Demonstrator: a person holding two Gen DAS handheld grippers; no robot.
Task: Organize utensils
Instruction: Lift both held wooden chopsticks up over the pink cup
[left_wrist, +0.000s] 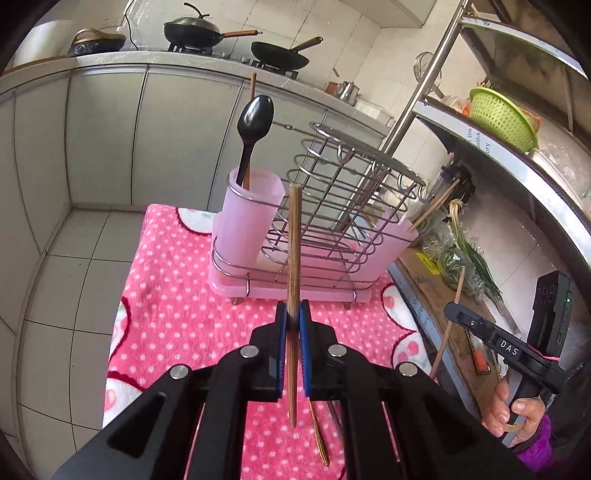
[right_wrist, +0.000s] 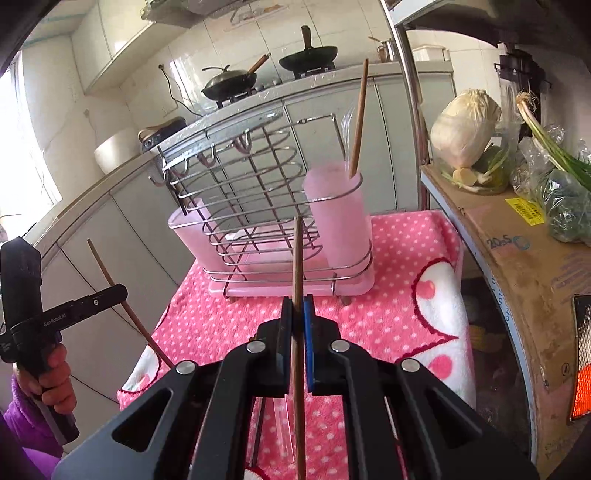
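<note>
From both wrists we look down-forward, fairly near; both views share the wire-and-pink-plastic utensil rack at twelve o'clock, seen from opposite flanks.

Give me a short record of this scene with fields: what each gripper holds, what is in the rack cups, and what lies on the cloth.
left gripper: shut on a wooden chopstick, held upright
right gripper: shut on a second chopstick
rack: wire frame with two pink cups, on the pink dotted cloth
left-view near cup: black spoon and a wooden stick
on the cloth: a gold-coloured utensil, partly hidden under the gripper
</note>
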